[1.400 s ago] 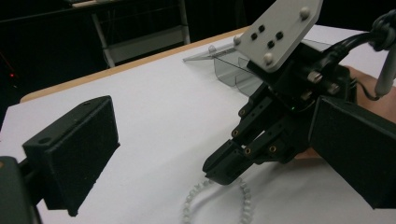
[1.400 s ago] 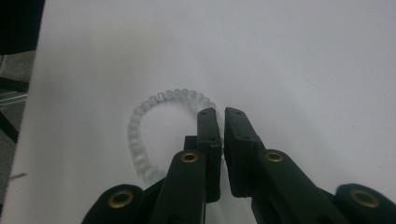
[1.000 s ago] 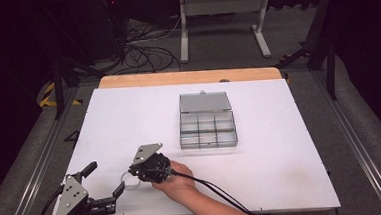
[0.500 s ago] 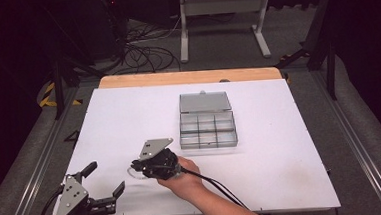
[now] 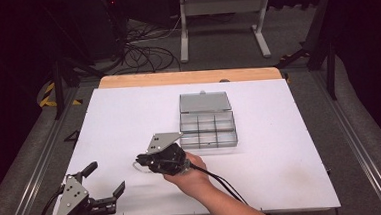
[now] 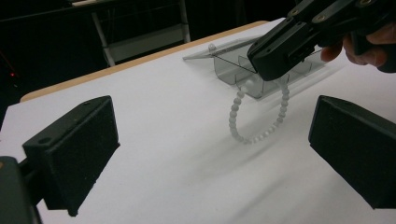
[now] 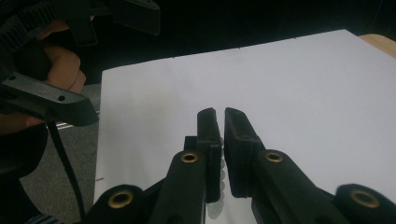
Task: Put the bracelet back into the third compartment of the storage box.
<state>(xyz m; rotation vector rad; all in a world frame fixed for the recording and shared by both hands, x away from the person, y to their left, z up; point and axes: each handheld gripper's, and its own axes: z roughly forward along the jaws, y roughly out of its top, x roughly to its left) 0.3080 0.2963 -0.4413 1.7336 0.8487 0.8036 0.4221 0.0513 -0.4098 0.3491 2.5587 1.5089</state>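
Right gripper (image 5: 140, 161) clamped on white bead bracelet (image 6: 258, 114), loop dangling to white table (image 5: 281, 147), near open clear compartment box (image 5: 207, 125). Left gripper (image 5: 105, 179) jaws wide apart at table's near-left corner, holding nothing.

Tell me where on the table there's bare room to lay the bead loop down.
Bare white table lies right of the box, left of the box up to the far wooden edge, and between the two tongs. It is crowded in front of the box, where the right tongs hold the bead loop.
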